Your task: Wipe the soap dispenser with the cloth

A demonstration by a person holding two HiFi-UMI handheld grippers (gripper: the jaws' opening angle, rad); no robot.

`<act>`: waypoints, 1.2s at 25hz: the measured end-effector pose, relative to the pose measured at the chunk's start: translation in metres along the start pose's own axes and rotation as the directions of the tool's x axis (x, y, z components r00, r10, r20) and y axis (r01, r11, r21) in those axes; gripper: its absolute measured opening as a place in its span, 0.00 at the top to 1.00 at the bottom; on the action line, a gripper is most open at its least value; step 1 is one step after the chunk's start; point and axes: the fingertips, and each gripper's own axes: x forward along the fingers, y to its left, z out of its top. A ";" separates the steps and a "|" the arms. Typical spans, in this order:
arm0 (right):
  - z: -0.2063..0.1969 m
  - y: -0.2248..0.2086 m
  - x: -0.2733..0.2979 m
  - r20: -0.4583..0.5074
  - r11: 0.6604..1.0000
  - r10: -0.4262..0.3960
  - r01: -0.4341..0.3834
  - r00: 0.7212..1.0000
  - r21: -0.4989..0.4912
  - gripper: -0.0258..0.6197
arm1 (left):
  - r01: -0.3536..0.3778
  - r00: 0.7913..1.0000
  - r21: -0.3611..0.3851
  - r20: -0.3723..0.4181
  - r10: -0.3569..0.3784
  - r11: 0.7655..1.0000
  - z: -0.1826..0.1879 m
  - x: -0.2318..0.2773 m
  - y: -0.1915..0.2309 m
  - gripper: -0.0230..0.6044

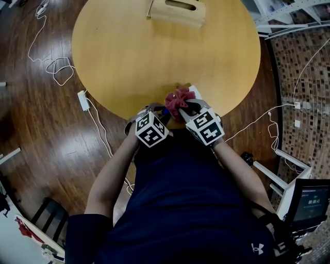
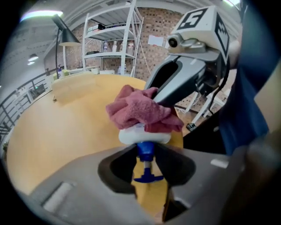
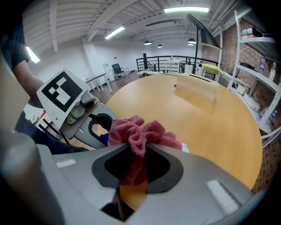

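The soap dispenser lies on its side at the near edge of the round wooden table [image 1: 129, 51]. Its white body [image 2: 145, 136] points away from me and its blue pump [image 2: 146, 154] points toward the left gripper's camera. My left gripper [image 2: 145, 148] is shut on the blue pump collar. A crumpled red cloth [image 3: 140, 131] rests on top of the white body, and my right gripper [image 3: 137, 151] is shut on a fold of it. In the head view the cloth [image 1: 177, 100] sits between the left gripper [image 1: 161, 114] and the right gripper [image 1: 188, 109], hiding most of the dispenser.
A light wooden box [image 1: 177, 11] stands at the table's far side. White cables and a power strip [image 1: 83, 100] lie on the dark wooden floor to the left. A monitor [image 1: 309, 203] and a white frame stand at the right. Metal shelves [image 2: 112, 44] stand beyond the table.
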 end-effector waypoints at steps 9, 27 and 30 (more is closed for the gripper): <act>-0.027 -0.080 -0.023 -0.091 0.972 -0.217 0.223 0.972 0.068 0.83 | -0.039 0.999 0.029 -0.004 0.039 0.999 0.003 0.008 -0.003 0.75; -0.012 -0.099 -0.008 -0.151 0.979 -0.177 0.189 0.973 0.072 0.83 | -0.085 0.994 0.094 -0.060 0.091 0.992 0.008 0.011 -0.006 0.75; -0.019 -0.127 -0.021 -0.170 0.960 -0.245 0.264 0.954 0.096 0.83 | -0.077 0.994 0.094 -0.065 0.083 0.993 0.006 0.011 -0.006 0.75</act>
